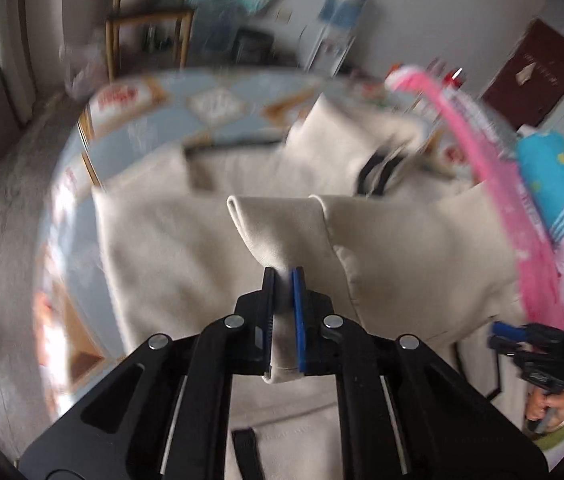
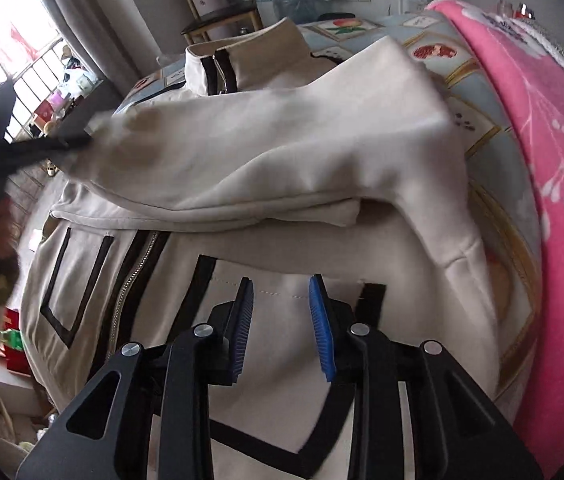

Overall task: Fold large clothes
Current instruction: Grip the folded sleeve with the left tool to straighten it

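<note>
Cream jacket [image 2: 282,152] lies across the patterned table [image 1: 154,120] (pink blanket [image 2: 562,200] beside it); left gripper [image 1: 283,276] pinches its sleeve [image 1: 278,224], right gripper [image 2: 282,284] hangs spread above the front.

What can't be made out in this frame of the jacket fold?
- Left wrist view: motion blur smears the table and background; the prints are unreadable.
- Left wrist view: the left gripper hides the cream jacket cuff edge it pinches.
- Right wrist view: the raised sleeve hides the jacket's chest; the open right gripper covers the hem.
</note>
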A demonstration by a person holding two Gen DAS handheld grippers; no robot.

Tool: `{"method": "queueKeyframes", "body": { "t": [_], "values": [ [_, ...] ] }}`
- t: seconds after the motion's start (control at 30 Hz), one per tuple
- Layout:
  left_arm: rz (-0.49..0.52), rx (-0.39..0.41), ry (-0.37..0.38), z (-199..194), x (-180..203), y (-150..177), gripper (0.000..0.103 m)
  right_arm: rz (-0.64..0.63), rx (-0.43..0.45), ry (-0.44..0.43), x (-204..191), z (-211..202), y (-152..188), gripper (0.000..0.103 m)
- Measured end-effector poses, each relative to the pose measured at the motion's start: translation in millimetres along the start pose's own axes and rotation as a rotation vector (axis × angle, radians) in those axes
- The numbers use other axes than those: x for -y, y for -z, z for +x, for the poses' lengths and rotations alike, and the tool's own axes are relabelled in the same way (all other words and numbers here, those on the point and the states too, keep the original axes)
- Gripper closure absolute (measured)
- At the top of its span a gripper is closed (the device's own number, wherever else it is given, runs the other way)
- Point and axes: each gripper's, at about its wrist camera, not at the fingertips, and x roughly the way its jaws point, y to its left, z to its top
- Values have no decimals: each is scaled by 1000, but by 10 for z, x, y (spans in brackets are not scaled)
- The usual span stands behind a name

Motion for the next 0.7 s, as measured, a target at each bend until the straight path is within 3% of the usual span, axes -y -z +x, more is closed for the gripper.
{"method": "queueKeyframes", "body": {
  "t": [0.13,0.27,0.37,0.4,0.47,0.6,0.7],
  "values": [
    [-14,49,-31,-375,-80,-38,95,-7,-18,15,60,-3,27,74],
    [-68,-51,-116,-109,-366,128,95,9,-49,18,97,1,25,74],
    [-85,-84,-131,41,-494,261,95,43,-32,-52,151,-220,-59,72],
    [-90,-86,-128,59,-518,298,95,57,-21,-73,182,-294,-115,69],
    [-95,-77,-118,47,-549,320,95,92,15,-83,294,-444,-290,50],
    [-73,-17,-103,-117,-509,287,95,164,35,-42,606,-365,-721,49],
    [-77,-24,-109,-89,-558,277,95,221,34,50,840,-59,-1044,50]
  ]
}}
